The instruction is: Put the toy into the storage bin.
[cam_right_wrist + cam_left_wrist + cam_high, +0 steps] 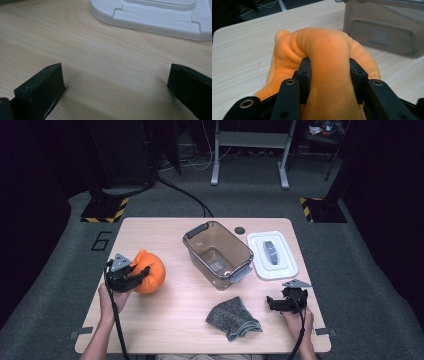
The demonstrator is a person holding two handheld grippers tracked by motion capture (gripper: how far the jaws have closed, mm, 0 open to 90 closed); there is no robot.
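An orange cloth [148, 271] is bunched into a rounded lump at the table's left. My left gripper [136, 273] is shut on it; in the left gripper view a thick fold of the orange cloth [329, 67] bulges between both black pads and the gripper [329, 72] pinches it. A see-through brown bin [218, 254] stands open mid-table, seen close as the bin [384, 27] past the cloth. Its white lid [271, 254] lies flat to the right. My right gripper [274, 304] rests low near the front right, open, with bare wood between its jaws [115, 82]. The lid's edge [155, 17] lies ahead of it.
A grey cloth [233, 318] lies crumpled near the front edge between the two hands. The wooden table [170, 315] has bare surface in front of the bin. A dark round cap [239, 230] sits at the far edge.
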